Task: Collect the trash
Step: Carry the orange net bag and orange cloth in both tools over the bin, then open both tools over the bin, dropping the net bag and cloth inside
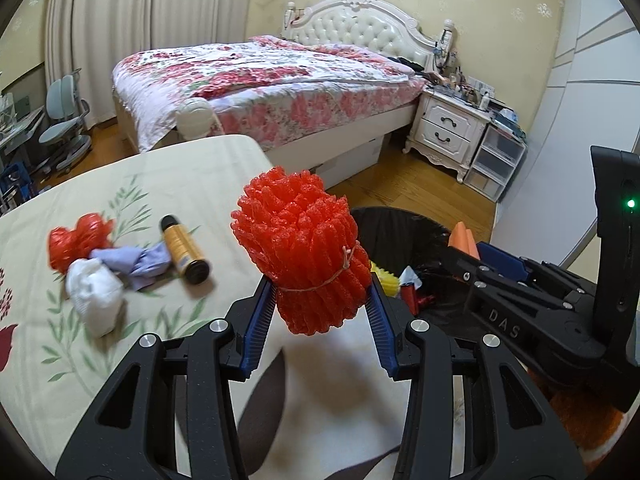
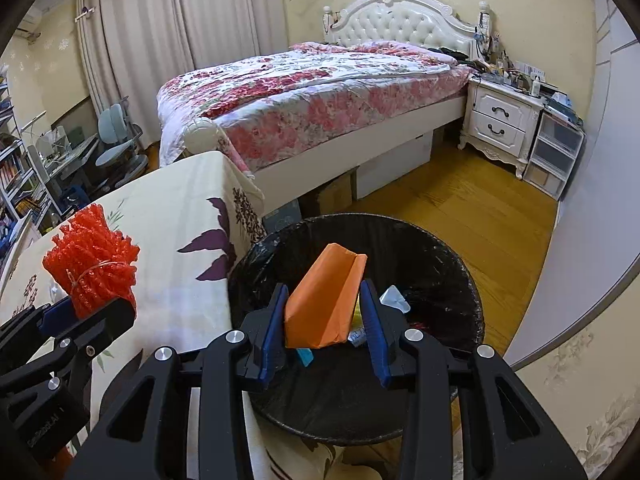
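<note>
My left gripper (image 1: pixel 320 296) is shut on a red foam-net bundle (image 1: pixel 304 248) tied with string, held over the table edge beside the bin. In the right wrist view that bundle (image 2: pixel 92 260) shows at the left. My right gripper (image 2: pixel 324 312) is shut on a folded orange paper (image 2: pixel 324 300), directly above the black-lined trash bin (image 2: pixel 448 248). The bin (image 1: pixel 384 220) holds several scraps. On the table (image 1: pixel 168 168) lie a red plastic bag (image 1: pixel 76 240), a white crumpled wad (image 1: pixel 96 296), a lilac cloth (image 1: pixel 140 264) and a gold bottle (image 1: pixel 184 252).
The table with a floral cloth (image 2: pixel 168 208) stands left of the bin. A bed (image 1: pixel 260 84) with a flowered quilt lies behind. A white nightstand (image 1: pixel 448 128) and plastic drawers (image 1: pixel 496 156) stand at the right wall. Wooden floor (image 2: pixel 480 208) lies past the bin.
</note>
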### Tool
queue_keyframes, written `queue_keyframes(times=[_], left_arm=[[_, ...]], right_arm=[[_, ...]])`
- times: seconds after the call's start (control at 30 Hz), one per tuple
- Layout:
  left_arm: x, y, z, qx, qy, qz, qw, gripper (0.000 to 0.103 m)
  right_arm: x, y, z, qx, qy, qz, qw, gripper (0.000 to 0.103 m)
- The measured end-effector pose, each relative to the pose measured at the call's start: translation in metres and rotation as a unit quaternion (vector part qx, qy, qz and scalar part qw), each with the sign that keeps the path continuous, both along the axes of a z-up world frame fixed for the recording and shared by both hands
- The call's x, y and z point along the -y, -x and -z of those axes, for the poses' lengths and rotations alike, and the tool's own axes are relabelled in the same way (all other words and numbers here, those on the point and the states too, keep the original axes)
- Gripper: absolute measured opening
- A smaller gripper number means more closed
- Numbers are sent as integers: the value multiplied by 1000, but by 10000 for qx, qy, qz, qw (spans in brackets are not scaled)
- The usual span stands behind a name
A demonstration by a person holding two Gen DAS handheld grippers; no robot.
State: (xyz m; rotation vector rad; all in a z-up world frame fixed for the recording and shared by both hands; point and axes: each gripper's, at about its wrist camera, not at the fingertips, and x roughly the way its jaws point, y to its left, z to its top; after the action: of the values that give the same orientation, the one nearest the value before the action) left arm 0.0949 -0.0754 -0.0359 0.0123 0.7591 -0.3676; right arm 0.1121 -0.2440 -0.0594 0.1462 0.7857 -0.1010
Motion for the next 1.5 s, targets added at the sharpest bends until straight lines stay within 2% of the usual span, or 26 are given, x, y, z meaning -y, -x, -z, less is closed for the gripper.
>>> queue_keyframes(times=[0.57, 1.0, 1.17, 1.27, 1.37, 1.5], left_arm=[[60, -31, 25, -131, -360, 259, 9989, 44], [83, -45, 26, -31, -533, 356, 9979, 46], [82, -48, 29, -90, -503, 316, 9982, 56], [80, -49, 30, -127, -488, 297, 9983, 59], [77, -49, 30, -136, -433, 257, 9986, 66], [75, -49, 29, -131, -422, 232, 9988, 71]], right_arm=[[44, -8, 17, -90, -26, 433, 9990, 37], [56, -14, 24, -147, -69, 558, 9983, 38], [56, -12, 25, -127, -47, 617, 9980, 40], [59, -11, 26, -120, -71, 670, 9977, 49], [61, -10, 26, -140, -71, 717, 9973, 49], [62, -8, 25, -136, -64, 788, 9968, 52]])
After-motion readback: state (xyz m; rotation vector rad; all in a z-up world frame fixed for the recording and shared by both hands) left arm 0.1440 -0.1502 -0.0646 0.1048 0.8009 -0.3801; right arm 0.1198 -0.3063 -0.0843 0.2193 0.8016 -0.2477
